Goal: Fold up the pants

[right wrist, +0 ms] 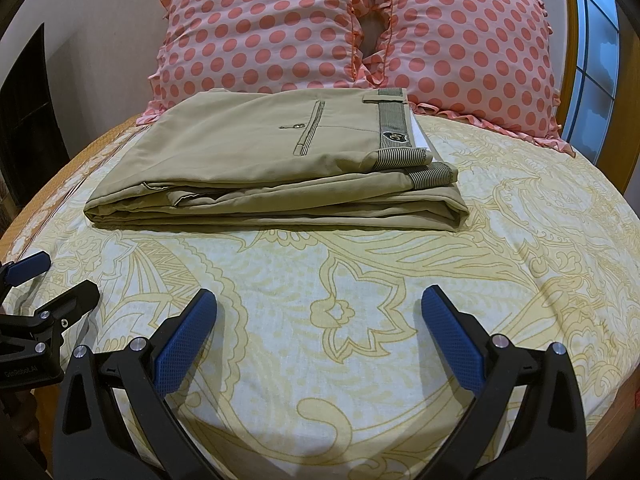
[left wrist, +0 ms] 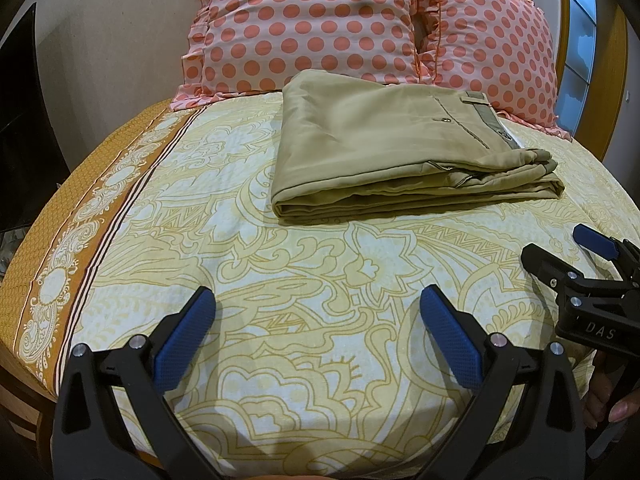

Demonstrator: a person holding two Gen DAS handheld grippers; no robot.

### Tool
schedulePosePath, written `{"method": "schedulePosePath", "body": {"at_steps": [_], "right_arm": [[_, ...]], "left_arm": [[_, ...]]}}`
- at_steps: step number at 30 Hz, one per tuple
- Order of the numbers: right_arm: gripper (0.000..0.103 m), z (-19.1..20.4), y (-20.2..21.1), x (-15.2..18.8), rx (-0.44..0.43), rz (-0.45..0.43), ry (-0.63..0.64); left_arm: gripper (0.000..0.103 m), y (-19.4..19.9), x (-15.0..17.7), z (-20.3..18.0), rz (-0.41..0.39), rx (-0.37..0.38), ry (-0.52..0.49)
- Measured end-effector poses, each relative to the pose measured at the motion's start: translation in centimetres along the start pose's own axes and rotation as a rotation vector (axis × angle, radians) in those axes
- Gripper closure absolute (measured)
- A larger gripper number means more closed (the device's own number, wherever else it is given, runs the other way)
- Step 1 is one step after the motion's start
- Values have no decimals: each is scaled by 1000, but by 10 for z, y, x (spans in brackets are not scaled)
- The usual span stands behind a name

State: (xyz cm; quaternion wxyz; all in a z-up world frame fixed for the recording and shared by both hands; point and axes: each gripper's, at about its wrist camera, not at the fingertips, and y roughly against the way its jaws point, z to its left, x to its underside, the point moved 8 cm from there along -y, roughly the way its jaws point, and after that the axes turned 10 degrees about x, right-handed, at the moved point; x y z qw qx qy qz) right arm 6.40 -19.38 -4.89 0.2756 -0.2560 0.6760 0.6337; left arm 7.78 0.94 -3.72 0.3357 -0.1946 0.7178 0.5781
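Note:
The khaki pants (left wrist: 384, 148) lie folded in a flat rectangular stack on the bed, in front of the pillows; the striped waistband and back pocket face up. They also show in the right wrist view (right wrist: 272, 168). My left gripper (left wrist: 316, 308) is open and empty, held over the sheet well short of the pants. My right gripper (right wrist: 318, 308) is open and empty too, also short of the pants. Each gripper shows in the other's view, the right one (left wrist: 560, 252) at the right edge, the left one (right wrist: 56, 280) at the left edge.
The bed has a yellow patterned sheet (left wrist: 280, 280) with an orange border on the left (left wrist: 80, 220). Two pink polka-dot pillows (left wrist: 312, 24) (right wrist: 472, 48) lean against the wall behind the pants. A wooden frame and window stand at right (right wrist: 592, 60).

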Motion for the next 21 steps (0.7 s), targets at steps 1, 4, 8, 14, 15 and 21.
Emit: {"method": "schedulePosePath", "body": {"at_steps": [1,4,8,14,15,21], "right_arm": [[1,0,0,0,0,0,0],[1,0,0,0,0,-1,0],[1,0,0,0,0,-1,0],[1,0,0,0,0,-1,0],[1,-1,-1,0,0,-1,0],[1,0,-1,0,0,-1,0]], "left_arm": [[2,0,0,0,0,0,0],[2,0,0,0,0,0,0],[2,0,0,0,3,-1,3],[2,-1,1,3,4,-3,3],[2,-2,0,3,6,-2,3],[2,-2,0,3,7,-2,5]]}}
